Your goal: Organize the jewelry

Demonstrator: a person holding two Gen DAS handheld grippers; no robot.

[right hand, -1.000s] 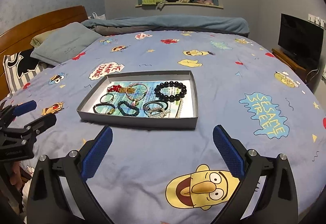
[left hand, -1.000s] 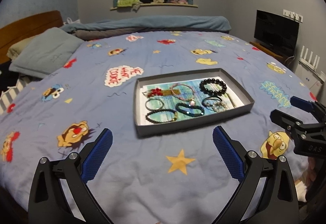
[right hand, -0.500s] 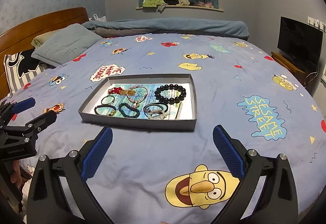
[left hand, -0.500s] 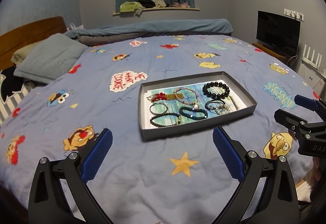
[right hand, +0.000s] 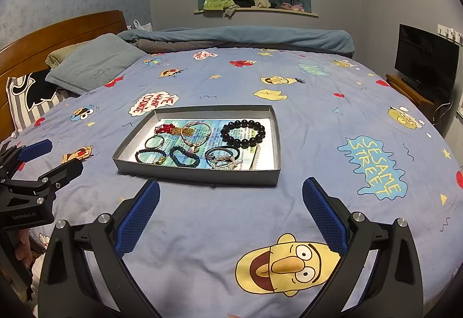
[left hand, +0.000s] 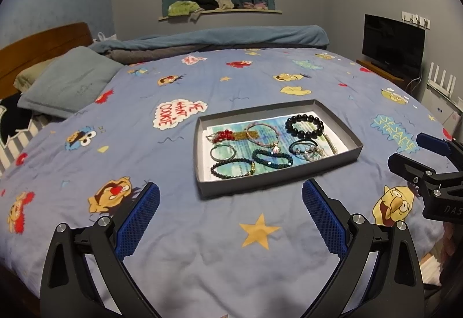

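Observation:
A shallow grey tray (left hand: 277, 179) (right hand: 199, 173) lies on the bed, lined with printed paper. It holds several bracelets: a black bead bracelet (left hand: 303, 125) (right hand: 242, 133), a teal bead bracelet (left hand: 271, 159) (right hand: 184, 156), a dark bead bracelet (left hand: 232, 168) (right hand: 150, 155), a red bead piece (left hand: 222, 135) and a silvery tangle (left hand: 308, 149) (right hand: 222, 159). My left gripper (left hand: 231, 216) (right hand: 46, 157) is open and empty, short of the tray's near edge. My right gripper (right hand: 231, 216) (left hand: 416, 153) is open and empty, also short of the tray.
The bed has a blue cartoon-print cover (left hand: 173, 231). A grey-blue pillow (left hand: 69, 81) and wooden headboard (right hand: 58, 34) are at the left, a rolled duvet (left hand: 225, 37) at the far side. A TV (left hand: 393, 43) stands at the right.
Both grippers have drawn back and risen a little, so the tray sits farther off and lower in both views. Both stay open; the jewelry has not moved.

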